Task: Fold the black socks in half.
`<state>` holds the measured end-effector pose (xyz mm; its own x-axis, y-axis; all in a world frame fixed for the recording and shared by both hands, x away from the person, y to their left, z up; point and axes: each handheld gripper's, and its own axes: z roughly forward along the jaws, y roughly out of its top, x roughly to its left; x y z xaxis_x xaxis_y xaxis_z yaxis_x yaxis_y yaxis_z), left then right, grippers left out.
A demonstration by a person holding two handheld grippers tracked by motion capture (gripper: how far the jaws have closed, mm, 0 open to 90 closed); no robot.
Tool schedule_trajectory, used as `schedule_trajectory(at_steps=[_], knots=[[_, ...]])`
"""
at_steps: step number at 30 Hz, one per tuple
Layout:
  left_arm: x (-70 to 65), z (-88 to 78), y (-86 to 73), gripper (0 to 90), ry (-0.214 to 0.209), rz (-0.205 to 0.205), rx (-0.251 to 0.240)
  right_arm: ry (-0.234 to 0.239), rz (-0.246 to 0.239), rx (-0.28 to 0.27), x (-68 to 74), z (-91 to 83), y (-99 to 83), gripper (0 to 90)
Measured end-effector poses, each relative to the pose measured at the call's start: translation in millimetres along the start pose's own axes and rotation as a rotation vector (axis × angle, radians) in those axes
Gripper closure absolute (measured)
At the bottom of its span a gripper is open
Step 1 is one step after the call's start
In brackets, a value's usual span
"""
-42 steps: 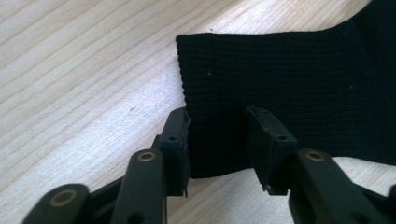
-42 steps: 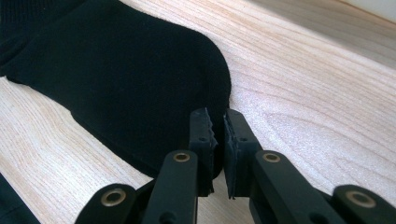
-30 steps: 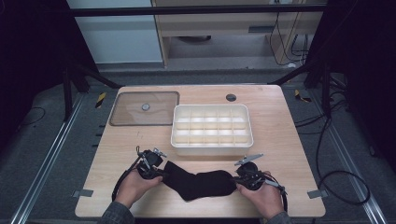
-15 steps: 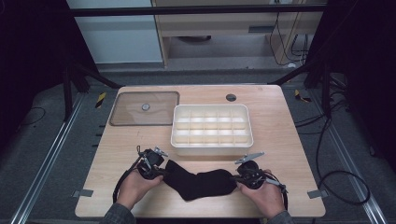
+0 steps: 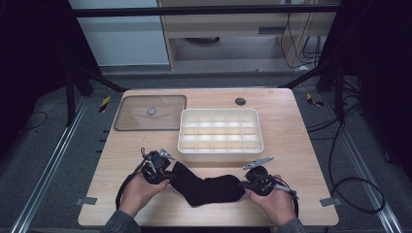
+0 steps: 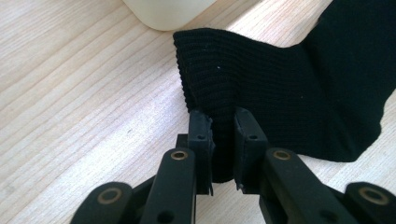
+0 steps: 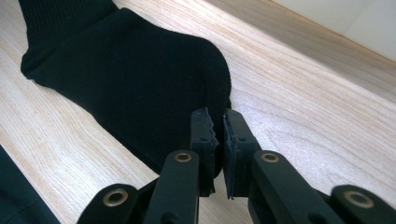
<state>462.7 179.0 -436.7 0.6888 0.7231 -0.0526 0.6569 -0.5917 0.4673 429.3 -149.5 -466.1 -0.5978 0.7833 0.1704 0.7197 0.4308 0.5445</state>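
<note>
a black sock (image 5: 206, 187) lies flat on the near part of the wooden table (image 5: 291, 126), just near of the white compartment tray (image 5: 221, 131), stretched left to right between 2 hand-held grippers; the left gripper (image 5: 158, 165) has its jaws closed on the ribbed cuff edge, seen in the left gripper view (image 6: 223, 135) with a fold of fabric pinched between the pads; the right gripper (image 5: 257, 178) is clamped on the toe end, the jaws nearly together with a thin layer of knit between them (image 7: 219, 135); a clear lid (image 5: 150, 112) lies at the far left of the table, apart from the tray.

the sock looks light, soft and limp; it should fold or sag wherever it is unsupported, and the knit may stretch under pull; it is not fragile, and the ribbing likely gives good grip; the 2 ends, cuff and toe, seem the sensible places to hold it, as now.

against the pictures from 1 s and 0.5 s ago, almost nothing differs; sock, hands and both grippers sit in the same places.
</note>
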Motion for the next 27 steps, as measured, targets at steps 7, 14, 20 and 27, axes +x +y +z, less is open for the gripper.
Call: schedule_trajectory(at_steps=[7,14,20,27], knots=[[1.5,-5.9,-0.9,79.2,0.000,0.002,-0.008,0.008,-0.006,0.006,3.1,1.4,1.8,84.3],[0.3,-15.5,1.2,79.3,0.006,0.014,-0.026,0.015,-0.018,-0.001,9.4,3.2,6.5,84.3],[-0.1,-24.8,2.3,79.4,0.012,0.025,-0.040,0.021,-0.033,0.000,15.6,6.0,11.2,84.3],[3.3,-31.7,1.4,79.4,0.016,0.025,-0.052,0.032,-0.051,0.003,24.4,10.8,17.6,84.3]])
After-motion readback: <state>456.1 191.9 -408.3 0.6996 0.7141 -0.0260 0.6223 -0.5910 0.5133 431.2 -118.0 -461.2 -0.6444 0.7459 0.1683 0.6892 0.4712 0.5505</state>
